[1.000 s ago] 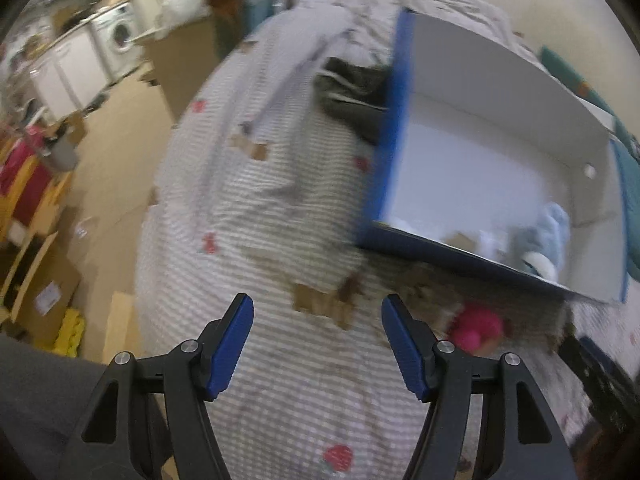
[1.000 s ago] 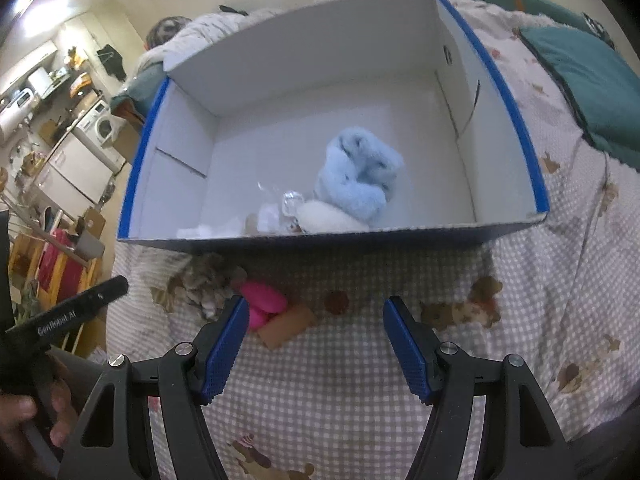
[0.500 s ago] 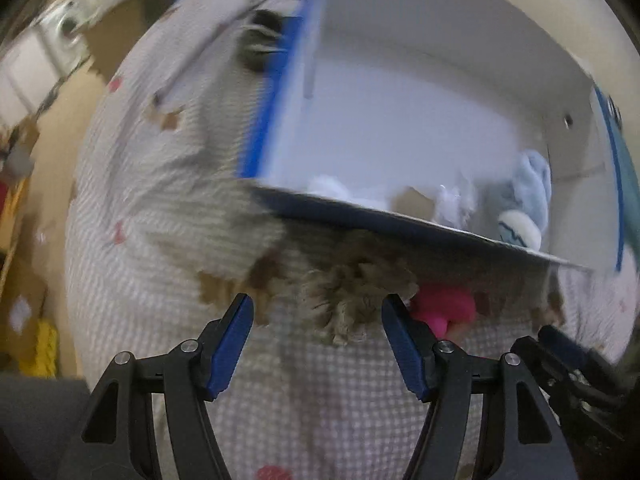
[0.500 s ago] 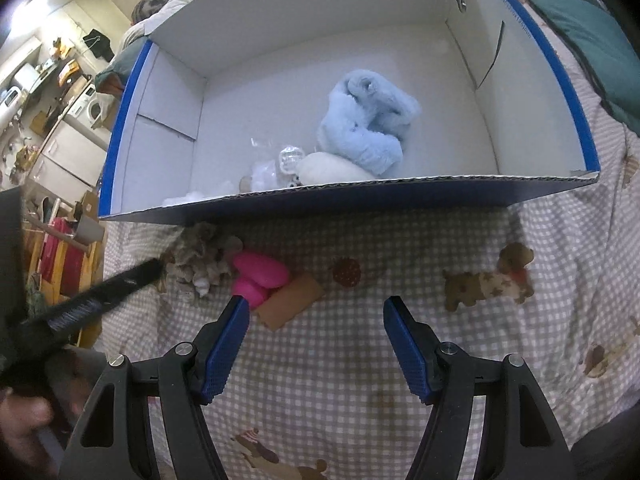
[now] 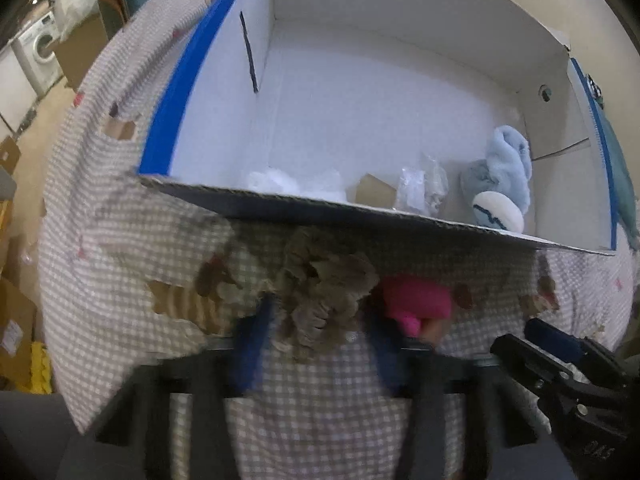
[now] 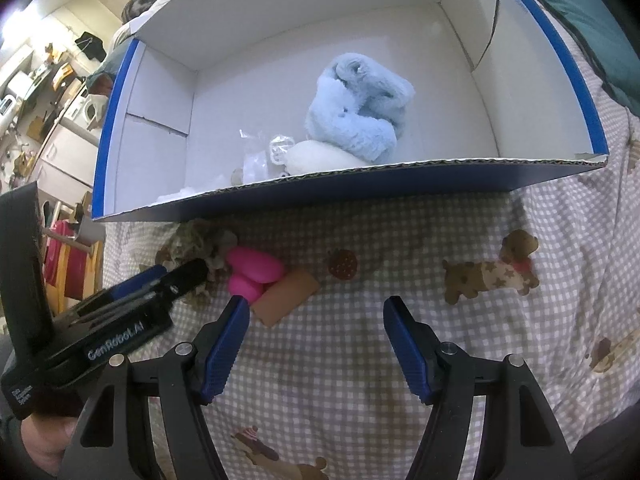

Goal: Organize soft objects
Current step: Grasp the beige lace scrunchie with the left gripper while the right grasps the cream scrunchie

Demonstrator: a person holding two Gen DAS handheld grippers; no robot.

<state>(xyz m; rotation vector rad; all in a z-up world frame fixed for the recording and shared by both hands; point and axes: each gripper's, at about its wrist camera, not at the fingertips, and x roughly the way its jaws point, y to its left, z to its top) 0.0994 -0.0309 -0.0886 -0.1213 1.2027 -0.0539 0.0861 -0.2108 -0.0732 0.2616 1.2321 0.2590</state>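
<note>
A fuzzy beige soft object (image 5: pixel 324 292) lies on the checked bedspread just in front of the blue-and-white cardboard box (image 5: pixel 360 216). My left gripper (image 5: pixel 320 332) is open with its blurred blue fingers on either side of it; it also shows in the right wrist view (image 6: pixel 192 272), over the beige object (image 6: pixel 196 240). A pink soft object (image 6: pixel 254 272) and a tan block (image 6: pixel 288 298) lie beside it. My right gripper (image 6: pixel 316 340) is open and empty, just right of the pink object. A light blue fluffy item (image 6: pixel 356 120) lies inside the box.
The box (image 6: pixel 360 188) also holds a white round item (image 6: pixel 316 158) and clear plastic wrapping (image 6: pixel 256 152). A teal cushion (image 6: pixel 592 20) lies at the far right. The bed drops off to the floor at the left, where cardboard boxes (image 5: pixel 16 312) stand.
My left gripper has swung right and forward to the beige object, its fingers now astride it. My right gripper has moved a little closer to the box.
</note>
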